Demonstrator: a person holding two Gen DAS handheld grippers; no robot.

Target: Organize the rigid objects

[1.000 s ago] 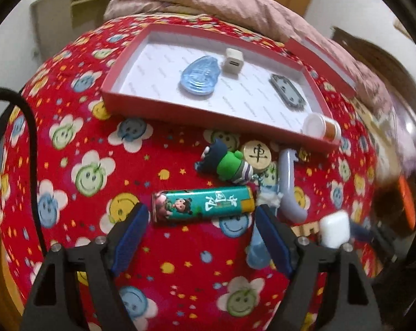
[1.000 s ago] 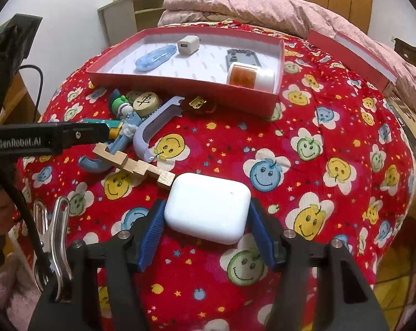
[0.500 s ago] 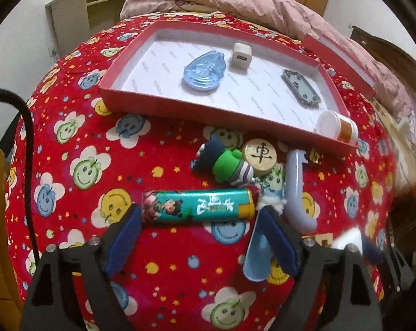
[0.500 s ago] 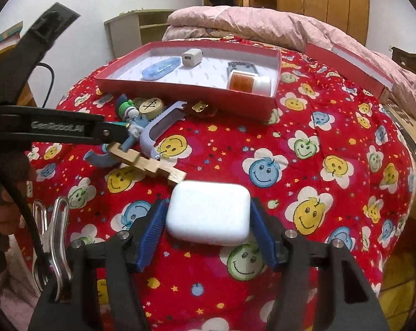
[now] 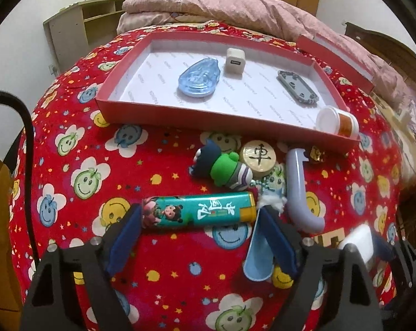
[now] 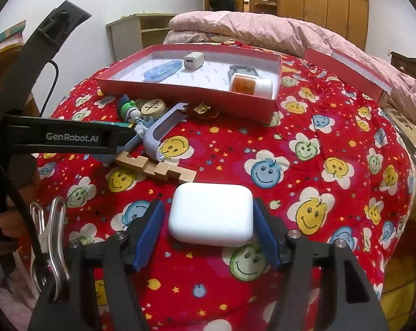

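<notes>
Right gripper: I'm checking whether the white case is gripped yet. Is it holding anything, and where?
Nothing is held. The right gripper straddles the white case at its short ends, pads visibly clear, jaws just opening.

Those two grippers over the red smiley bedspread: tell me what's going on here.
A person is sorting small items into the red tray. The left gripper straddles the green lighter; its jaws have just closed a little, pads not pressing. The right gripper straddles the white earbud case, its jaws just opening, a gap visible on each side. The tray already holds a blue case, a USB charger, a grey plate and a pill bottle.
</notes>
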